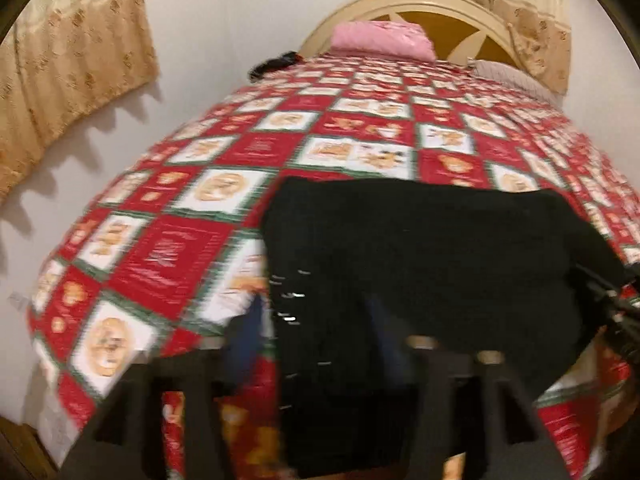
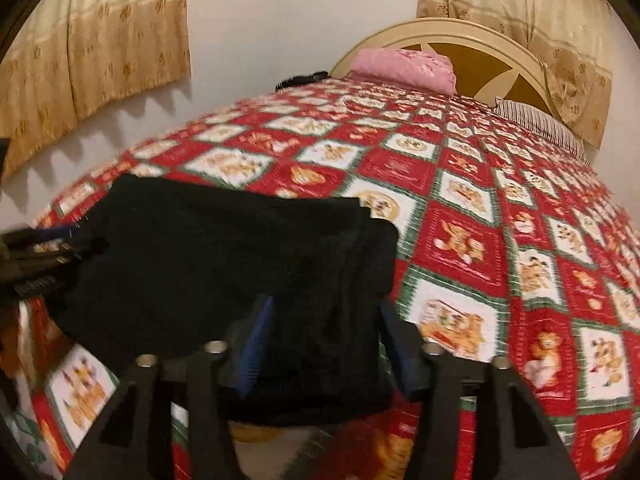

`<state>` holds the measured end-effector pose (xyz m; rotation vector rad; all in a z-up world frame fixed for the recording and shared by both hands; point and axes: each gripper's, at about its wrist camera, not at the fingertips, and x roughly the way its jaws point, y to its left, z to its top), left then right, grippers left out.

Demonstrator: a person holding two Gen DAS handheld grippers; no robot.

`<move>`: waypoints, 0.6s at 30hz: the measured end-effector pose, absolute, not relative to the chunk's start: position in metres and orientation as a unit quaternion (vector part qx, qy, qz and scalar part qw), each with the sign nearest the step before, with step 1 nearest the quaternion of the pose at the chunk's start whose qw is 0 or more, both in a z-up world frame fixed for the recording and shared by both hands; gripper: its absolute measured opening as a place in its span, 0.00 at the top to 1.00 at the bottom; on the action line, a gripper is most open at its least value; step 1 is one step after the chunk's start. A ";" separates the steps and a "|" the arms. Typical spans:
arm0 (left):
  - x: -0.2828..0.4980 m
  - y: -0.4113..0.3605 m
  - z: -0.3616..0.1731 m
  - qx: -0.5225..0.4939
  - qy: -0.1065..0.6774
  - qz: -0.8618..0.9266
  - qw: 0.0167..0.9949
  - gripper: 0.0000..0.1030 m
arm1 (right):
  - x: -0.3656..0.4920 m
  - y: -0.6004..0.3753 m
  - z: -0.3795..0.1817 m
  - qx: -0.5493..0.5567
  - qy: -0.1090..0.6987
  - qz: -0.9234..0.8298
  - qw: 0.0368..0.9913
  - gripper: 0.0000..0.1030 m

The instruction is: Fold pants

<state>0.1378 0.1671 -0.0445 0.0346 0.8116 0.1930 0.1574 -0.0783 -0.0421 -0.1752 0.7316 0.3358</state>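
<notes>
Black pants [image 1: 420, 248] lie on the red patterned bedspread at the near end of the bed, their near edge hanging over it; they also show in the right wrist view [image 2: 224, 256]. My left gripper [image 1: 316, 328] has its blue-padded fingers set wide apart, with the pants' left part between them. My right gripper [image 2: 324, 336] also stands open, its fingers either side of the pants' right part. The right gripper shows at the right edge of the left view [image 1: 616, 308]; the left gripper shows at the left edge of the right view [image 2: 44, 256]. Both views are motion-blurred.
The bedspread [image 2: 460, 208] covers the whole bed. A pink folded cloth [image 2: 404, 68] and a striped pillow [image 2: 540, 124] lie by the cream headboard [image 2: 472, 36]. A dark item [image 2: 300, 80] lies at the far left edge. Beige curtains hang on the wall.
</notes>
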 end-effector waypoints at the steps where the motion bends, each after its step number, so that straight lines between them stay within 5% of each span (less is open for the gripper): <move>1: 0.134 0.172 -0.042 0.027 0.393 0.108 0.913 0.16 | 0.154 -0.082 -0.041 -0.090 0.355 0.167 0.916 0.41; 8: 0.100 0.219 -0.028 0.043 0.380 0.176 0.907 0.10 | 0.119 -0.134 -0.007 0.015 0.300 0.121 0.946 0.41; 10: 0.097 0.220 -0.024 0.033 0.367 0.183 0.911 0.10 | 0.111 -0.133 0.002 0.031 0.278 0.126 0.952 0.52; 11: 0.096 0.216 -0.020 0.024 0.358 0.180 0.916 0.10 | 0.111 -0.127 0.006 0.032 0.281 0.142 0.949 0.82; 12: 0.097 0.212 -0.017 0.017 0.354 0.171 0.919 0.10 | 0.113 -0.119 0.007 0.027 0.289 0.154 0.944 0.94; 18: 0.112 0.154 -0.022 0.006 0.351 0.108 0.930 0.10 | 0.120 -0.059 -0.008 -0.021 0.327 0.179 0.928 0.94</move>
